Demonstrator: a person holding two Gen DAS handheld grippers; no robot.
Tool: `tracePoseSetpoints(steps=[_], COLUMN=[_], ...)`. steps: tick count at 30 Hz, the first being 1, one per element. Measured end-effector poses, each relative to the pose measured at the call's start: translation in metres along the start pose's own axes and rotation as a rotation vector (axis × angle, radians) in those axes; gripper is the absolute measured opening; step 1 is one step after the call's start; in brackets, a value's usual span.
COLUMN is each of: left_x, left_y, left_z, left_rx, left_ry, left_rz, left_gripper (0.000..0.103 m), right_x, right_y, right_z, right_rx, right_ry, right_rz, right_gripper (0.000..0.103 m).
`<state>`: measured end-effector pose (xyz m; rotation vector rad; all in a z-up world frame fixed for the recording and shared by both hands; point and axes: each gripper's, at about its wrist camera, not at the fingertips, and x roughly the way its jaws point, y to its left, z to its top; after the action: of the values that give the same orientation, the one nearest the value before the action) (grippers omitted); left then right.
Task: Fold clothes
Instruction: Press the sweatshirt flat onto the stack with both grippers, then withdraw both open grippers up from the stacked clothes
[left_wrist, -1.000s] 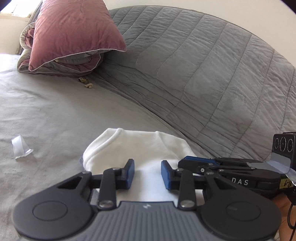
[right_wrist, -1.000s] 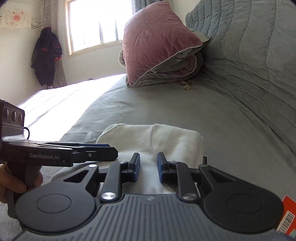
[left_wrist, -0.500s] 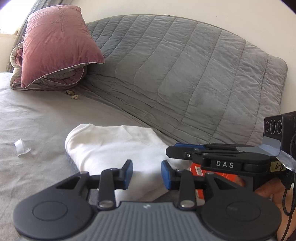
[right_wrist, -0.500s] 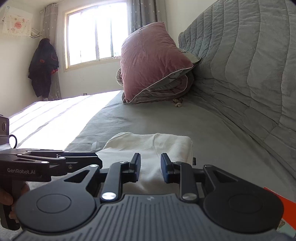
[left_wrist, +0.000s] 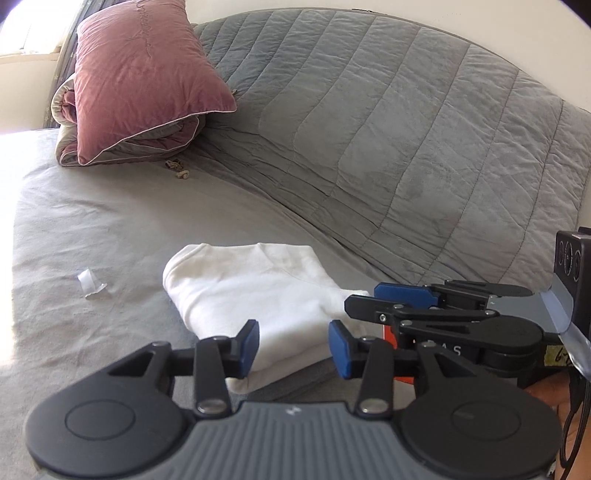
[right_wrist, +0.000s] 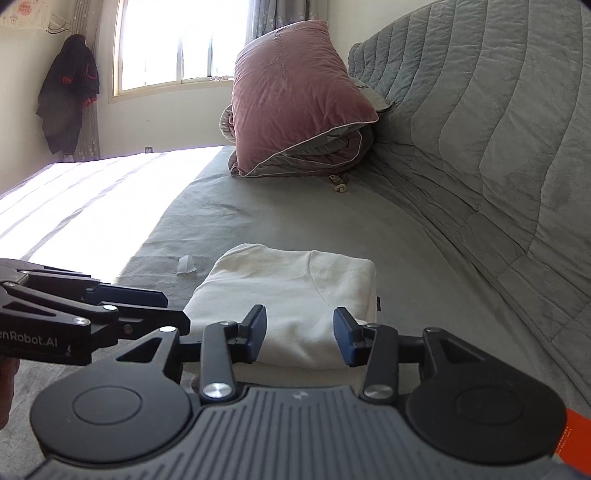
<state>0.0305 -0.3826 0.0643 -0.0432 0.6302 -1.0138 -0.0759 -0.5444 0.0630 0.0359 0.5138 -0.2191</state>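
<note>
A white garment (left_wrist: 255, 291) (right_wrist: 295, 299) lies folded into a compact rectangle on the grey bed sheet (left_wrist: 92, 229). My left gripper (left_wrist: 291, 347) hovers above its near edge, jaws opening, nothing pinched between the blue pads. My right gripper (right_wrist: 299, 336) hangs over the near edge of the same garment, jaws also opening and empty. Each gripper shows side-on in the other's view, the right one (left_wrist: 402, 295) at the right and the left one (right_wrist: 125, 299) at the left.
A pink pillow (left_wrist: 144, 74) (right_wrist: 295, 96) rests on a rolled duvet at the bed's far end. A grey quilt (left_wrist: 406, 147) rises along the wall. A scrap of white paper (left_wrist: 88, 282) lies left of the garment. An orange packet (right_wrist: 576, 432) sits at the lower right.
Both grippers have pulled back and lifted off the folded garment, and their jaws have spread wider. The garment stays flat on the sheet.
</note>
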Motion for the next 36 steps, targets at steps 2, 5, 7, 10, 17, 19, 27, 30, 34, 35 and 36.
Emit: tracePoseSetpoints(steps=[2, 5, 7, 10, 17, 19, 27, 30, 34, 35, 36], left_x=[-0.011, -0.025, -0.032, -0.042, -0.061, -0.062, -0.05, -0.043, -0.041, -0.041, -0.041], left_y=[-0.003, -0.008, -0.009, -0.01, -0.018, -0.019, -0.004, 0.001, 0.004, 0.005, 0.006], left_z=[0.002, 0.004, 0.005, 0.006, 0.007, 0.007, -0.01, -0.019, -0.031, -0.035, -0.037], left_rx=[-0.01, -0.027, -0.054, -0.08, -0.072, -0.05, -0.059, -0.065, -0.078, -0.096, -0.112], left_ry=[0.015, 0.041, 0.059, 0.085, 0.118, 0.134, 0.228, 0.26, 0.266, 0.268, 0.272], left_rz=[0.024, 0.069, 0.088, 0.115, 0.209, 0.247, 0.36, 0.417, 0.478, 0.485, 0.484], left_gripper=[0.05, 0.059, 0.061, 0.07, 0.097, 0.102, 0.102, 0.102, 0.102, 0.102, 0.102], right_x=[-0.007, -0.019, -0.027, -0.039, -0.064, -0.069, -0.065, -0.05, -0.043, -0.044, -0.045], right_y=[0.003, 0.008, 0.012, 0.018, 0.035, 0.042, 0.039, 0.042, 0.052, 0.053, 0.054], right_z=[0.003, 0.006, 0.009, 0.014, 0.029, 0.032, 0.013, 0.006, 0.001, -0.001, -0.002], right_rx=[0.013, 0.035, 0.046, 0.061, 0.098, 0.1, 0.237, 0.248, 0.195, 0.191, 0.186], right_ry=[0.009, 0.018, 0.025, 0.034, 0.073, 0.089, 0.126, 0.189, 0.211, 0.211, 0.21], right_rz=[-0.009, -0.029, -0.034, -0.036, -0.118, -0.159, -0.142, -0.153, -0.154, -0.147, -0.147], right_gripper=[0.045, 0.048, 0.054, 0.059, 0.085, 0.099, 0.103, 0.103, 0.103, 0.103, 0.103])
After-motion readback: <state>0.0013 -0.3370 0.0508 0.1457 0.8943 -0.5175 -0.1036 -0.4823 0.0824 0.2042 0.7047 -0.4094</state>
